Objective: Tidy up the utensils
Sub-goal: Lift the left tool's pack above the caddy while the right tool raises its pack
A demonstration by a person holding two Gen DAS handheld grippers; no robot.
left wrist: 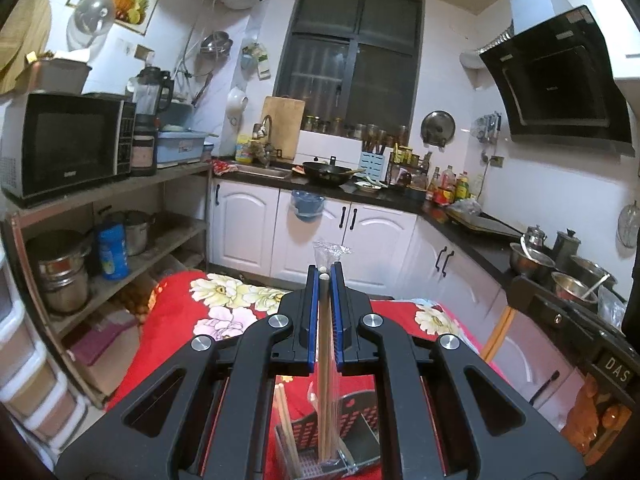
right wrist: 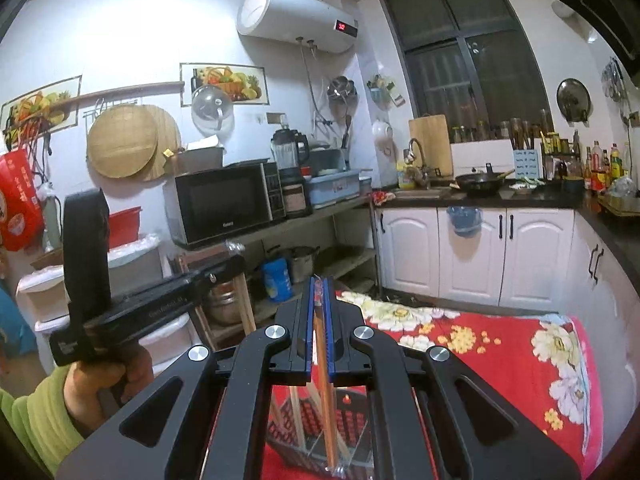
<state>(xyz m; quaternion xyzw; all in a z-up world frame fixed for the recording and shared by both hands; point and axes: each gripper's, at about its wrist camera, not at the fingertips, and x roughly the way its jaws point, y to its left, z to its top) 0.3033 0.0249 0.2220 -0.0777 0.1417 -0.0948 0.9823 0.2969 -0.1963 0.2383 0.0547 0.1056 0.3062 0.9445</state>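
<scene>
Left chopsticks: a pale wooden pair in a clear plastic sleeve (left wrist: 325,344) stood upright in the middle of the left wrist view, tips poking out above the fingers, lower end down inside the holder.
Right chopsticks: a browner sleeved pair (right wrist: 321,354) ran up the centre of the right wrist view, pinned the same way.
Left gripper: the left gripper (left wrist: 324,280) was clamped tight on its pair, blue pads pressed to either side.
Right gripper: the right gripper (right wrist: 319,285) was closed hard on its own pair.
Holder: a dark perforated utensil holder (left wrist: 360,416) sat at the bottom centre, loose chopsticks (left wrist: 285,420) leaning in its left compartment.
Surface: a red floral cloth (right wrist: 500,344) spread beneath it.
Person: a hand (right wrist: 106,380) with a green sleeve (right wrist: 28,420) gripped the other tool's handle, lower left of the right wrist view.
</scene>
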